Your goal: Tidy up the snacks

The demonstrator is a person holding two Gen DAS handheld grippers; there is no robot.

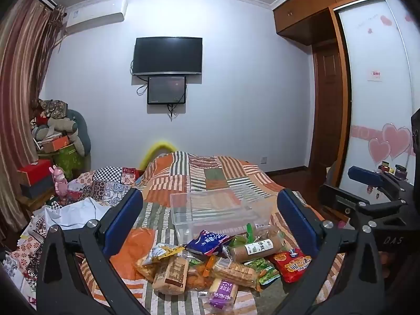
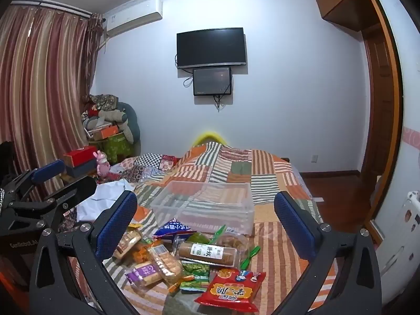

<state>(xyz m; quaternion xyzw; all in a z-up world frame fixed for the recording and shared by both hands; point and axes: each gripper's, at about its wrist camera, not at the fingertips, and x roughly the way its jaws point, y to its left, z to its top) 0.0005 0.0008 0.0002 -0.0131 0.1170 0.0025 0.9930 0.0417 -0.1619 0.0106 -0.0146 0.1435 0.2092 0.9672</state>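
Bedroom. Bed (image 1: pixel 236 173) under a striped patchwork quilt; striped curtains (image 2: pixel 39 84) far left, wall TV (image 1: pixel 167 55) far centre, wooden wardrobe (image 1: pixel 328 84) right. Snack pile (image 1: pixel 215 260) lies near, mid-bed: purple, red, green and clear biscuit packets heaped overlapping. Clear plastic bin (image 2: pixel 207 204) sits just beyond it. Left gripper (image 1: pixel 210 225) and right gripper (image 2: pixel 206 225): jaws spread wide, holding nothing, above the pile.

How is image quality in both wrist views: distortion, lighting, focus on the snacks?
Left wrist: strong fisheye bending of walls, dim bluish light, dark vignette corners; snack pile and clear plastic bin reasonably sharp. Right wrist: same bending, striped curtain bowed; red snack bag legible, no glare.
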